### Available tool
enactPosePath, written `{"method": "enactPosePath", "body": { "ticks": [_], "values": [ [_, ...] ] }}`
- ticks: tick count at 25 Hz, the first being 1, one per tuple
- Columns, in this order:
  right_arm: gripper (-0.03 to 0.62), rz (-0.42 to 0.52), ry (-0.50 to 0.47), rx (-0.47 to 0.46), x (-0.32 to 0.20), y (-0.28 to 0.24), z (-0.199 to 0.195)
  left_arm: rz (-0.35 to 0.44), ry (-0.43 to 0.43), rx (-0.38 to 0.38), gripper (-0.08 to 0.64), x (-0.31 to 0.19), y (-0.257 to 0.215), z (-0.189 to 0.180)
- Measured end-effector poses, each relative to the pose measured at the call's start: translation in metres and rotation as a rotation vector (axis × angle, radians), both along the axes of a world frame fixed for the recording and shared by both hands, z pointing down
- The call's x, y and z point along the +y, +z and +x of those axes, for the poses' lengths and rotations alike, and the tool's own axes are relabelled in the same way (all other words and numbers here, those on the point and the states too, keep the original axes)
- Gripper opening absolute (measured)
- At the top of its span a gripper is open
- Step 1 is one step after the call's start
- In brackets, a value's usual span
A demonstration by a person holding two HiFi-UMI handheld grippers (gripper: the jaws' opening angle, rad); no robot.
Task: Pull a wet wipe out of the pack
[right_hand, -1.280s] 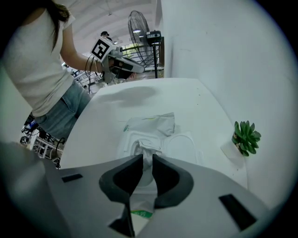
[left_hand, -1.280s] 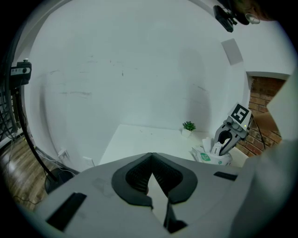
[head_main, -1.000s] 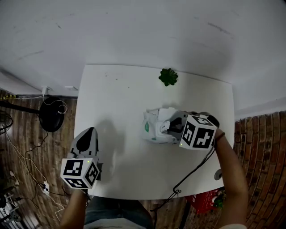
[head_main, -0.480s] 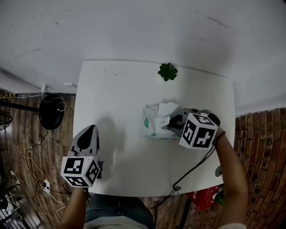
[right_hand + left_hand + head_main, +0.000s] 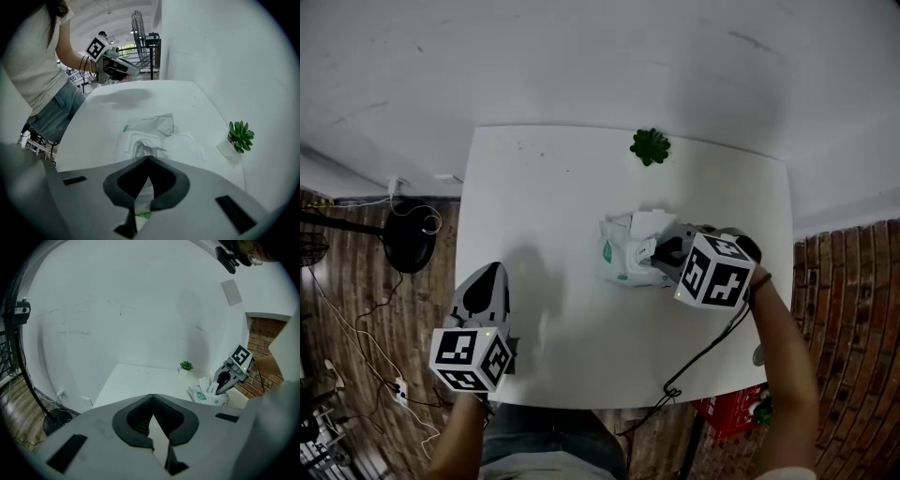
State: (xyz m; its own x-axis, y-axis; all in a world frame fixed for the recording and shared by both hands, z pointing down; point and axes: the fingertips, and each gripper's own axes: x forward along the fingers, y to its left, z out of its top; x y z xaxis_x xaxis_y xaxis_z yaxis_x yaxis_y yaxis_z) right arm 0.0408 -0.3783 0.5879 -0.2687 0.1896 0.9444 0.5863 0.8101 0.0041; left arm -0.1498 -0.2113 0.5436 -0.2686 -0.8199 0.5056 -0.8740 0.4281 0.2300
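Print on the pack (image 5: pixel 154 124) we cannot read. Right gripper (image 5: pixel 147 158) pinches its wipe (image 5: pixel 146 149); left gripper (image 5: pixel 151 396), closed and empty, points over the table (image 5: pixel 544 206).

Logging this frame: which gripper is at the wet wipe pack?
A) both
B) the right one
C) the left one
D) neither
B: the right gripper is down on the wet wipe pack in mid-table, shut, it seems, on the wet wipe poking from the opening. The left gripper sits by the table's near-left edge, well clear of the pack.
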Motion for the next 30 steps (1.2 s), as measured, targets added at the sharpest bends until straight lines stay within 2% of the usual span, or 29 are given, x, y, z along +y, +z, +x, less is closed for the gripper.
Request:
{"method": "enactPosePath", "body": {
  "ticks": [20,30],
  "values": [
    [0.002,0.075,0.039,-0.027,-0.003,-0.021,0.002,0.034,-0.010,0.004,0.000,0.011,-0.011,0.007],
    [0.002,0.115,0.044,-0.033,-0.008,-0.039,-0.001,0.053,-0.034,0.003,0.000,0.017,-0.019,-0.001]
  ]
}}
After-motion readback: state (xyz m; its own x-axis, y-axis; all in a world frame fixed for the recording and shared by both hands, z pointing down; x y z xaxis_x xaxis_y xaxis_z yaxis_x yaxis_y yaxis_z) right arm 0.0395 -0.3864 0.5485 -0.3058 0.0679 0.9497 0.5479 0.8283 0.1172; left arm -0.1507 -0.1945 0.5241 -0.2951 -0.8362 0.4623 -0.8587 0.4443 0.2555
